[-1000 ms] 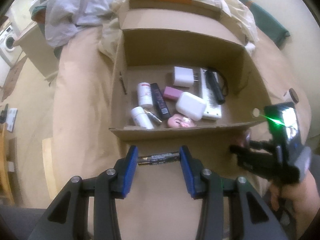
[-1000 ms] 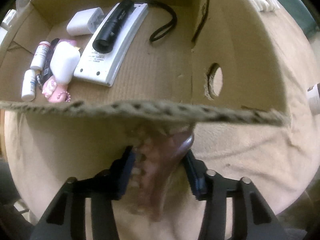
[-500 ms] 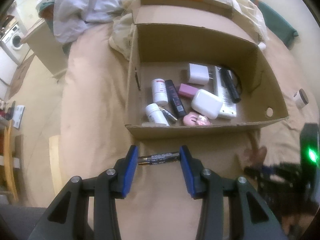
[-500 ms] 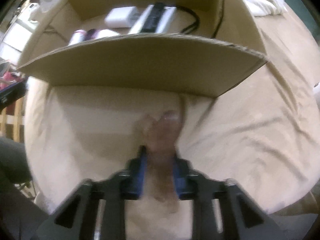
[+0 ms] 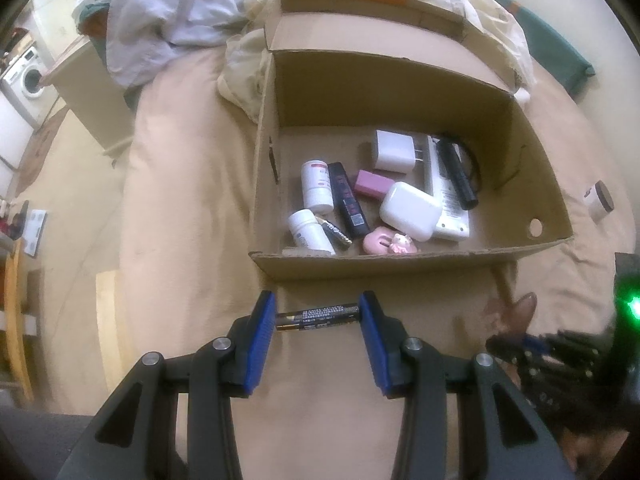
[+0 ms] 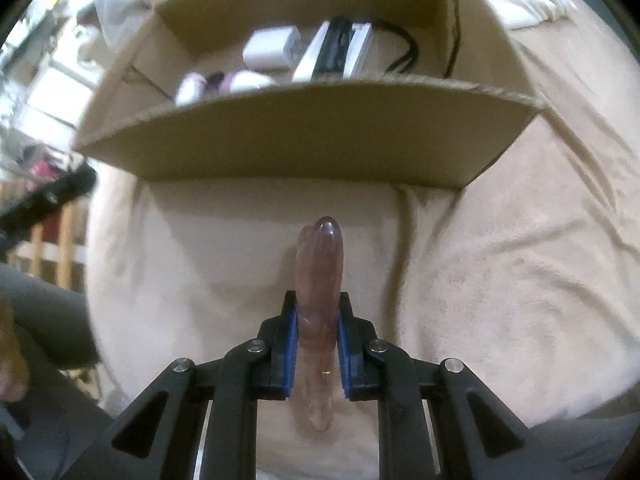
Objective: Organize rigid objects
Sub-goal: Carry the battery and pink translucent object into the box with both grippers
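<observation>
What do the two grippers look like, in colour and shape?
Both the left gripper and the right gripper have black linkage arms with triangular cut-outs and round silver pins at the joints. Their fingers carry flat blue pads. In the left view, the right gripper's body shows a green light.

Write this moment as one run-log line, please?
left gripper: holds battery | right gripper: clamped on brown clip | cardboard box: ahead, partly filled

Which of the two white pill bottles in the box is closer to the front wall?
The smaller white bottle, lying right behind the box's front wall beside a loose battery. The other, red-labelled bottle lies farther back, next to the black tube.
</observation>
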Available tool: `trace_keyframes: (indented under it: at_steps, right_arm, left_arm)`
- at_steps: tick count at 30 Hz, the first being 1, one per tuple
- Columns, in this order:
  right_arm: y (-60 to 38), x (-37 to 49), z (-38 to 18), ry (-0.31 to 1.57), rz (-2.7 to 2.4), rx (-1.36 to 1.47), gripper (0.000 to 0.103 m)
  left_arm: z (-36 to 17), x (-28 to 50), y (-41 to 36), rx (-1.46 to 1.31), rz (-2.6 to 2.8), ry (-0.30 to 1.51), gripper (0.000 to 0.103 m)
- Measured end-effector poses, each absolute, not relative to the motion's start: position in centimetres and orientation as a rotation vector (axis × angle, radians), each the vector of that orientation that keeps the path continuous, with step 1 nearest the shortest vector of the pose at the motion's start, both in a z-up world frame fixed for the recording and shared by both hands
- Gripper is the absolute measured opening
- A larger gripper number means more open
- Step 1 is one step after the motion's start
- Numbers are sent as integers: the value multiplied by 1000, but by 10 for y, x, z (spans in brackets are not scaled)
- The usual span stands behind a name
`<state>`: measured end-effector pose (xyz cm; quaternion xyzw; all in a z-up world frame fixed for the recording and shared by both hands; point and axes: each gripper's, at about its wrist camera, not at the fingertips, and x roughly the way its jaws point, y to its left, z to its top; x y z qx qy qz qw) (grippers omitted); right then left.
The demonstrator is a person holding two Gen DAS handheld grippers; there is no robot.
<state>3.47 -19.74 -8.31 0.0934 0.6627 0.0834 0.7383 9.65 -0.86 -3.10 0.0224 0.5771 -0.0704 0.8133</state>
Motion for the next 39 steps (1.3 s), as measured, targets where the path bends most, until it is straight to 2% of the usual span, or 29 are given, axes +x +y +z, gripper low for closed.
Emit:
trace_keyframes:
  at_steps: [8,17,23,33,39]
  right_arm:
    - [-219,39,-81,1462,161,242,18]
    - [-255,27,-30,1326,306,484,18]
    - [-267,27,-7,1260,334,513,18]
    - [-261,92,15,1180,310,464,18]
    - [-265,134,1,1168,233,441,18]
  left_arm:
    - [-28,95,-10,40,-157,1229,39]
    - [-16,95,-5,-19,-176,1203,39]
    - [-6,103,-12,-14,-203,1197,39]
    - [-2,154,-38,57,-206,1182,39]
    - [-21,179,-60,70,-249,1202,39]
